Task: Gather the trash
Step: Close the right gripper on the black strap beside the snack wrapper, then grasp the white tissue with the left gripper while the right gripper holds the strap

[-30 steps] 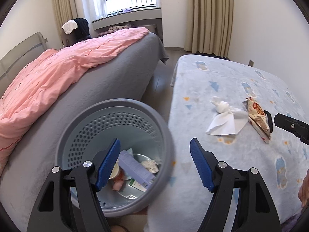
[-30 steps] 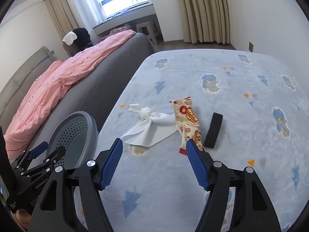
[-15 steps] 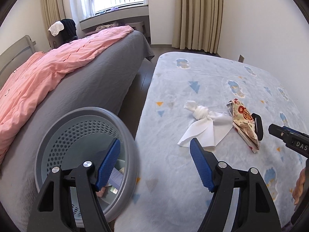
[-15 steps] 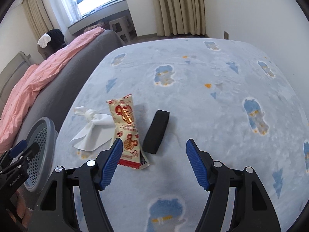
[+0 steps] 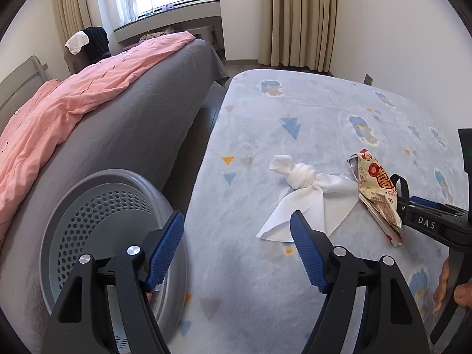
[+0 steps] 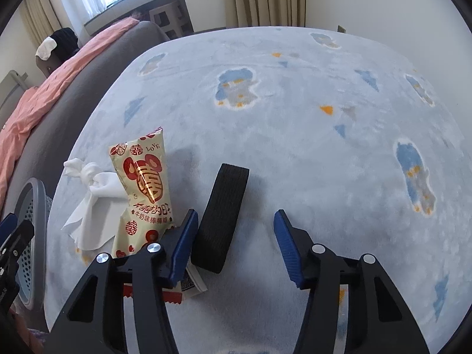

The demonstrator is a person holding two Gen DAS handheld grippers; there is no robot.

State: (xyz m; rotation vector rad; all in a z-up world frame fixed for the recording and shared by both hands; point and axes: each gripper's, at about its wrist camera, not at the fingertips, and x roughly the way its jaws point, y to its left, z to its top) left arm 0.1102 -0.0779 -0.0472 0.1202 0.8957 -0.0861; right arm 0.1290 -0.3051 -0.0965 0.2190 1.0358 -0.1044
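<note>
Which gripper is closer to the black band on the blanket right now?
Right. The right gripper hovers open right over the black band, whose near end sits between its fingers. The left gripper is off by the trash basket, past the tissue.

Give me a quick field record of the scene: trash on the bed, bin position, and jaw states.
surface: blue patterned blanket
trash items: knotted white tissue; snack wrapper; black band
layout: tissue touches wrapper; band just right of wrapper
bin: grey perforated basket, left of the blanket's edge
left gripper: jaws open, empty
right gripper: jaws open, black band's near end between them
</note>
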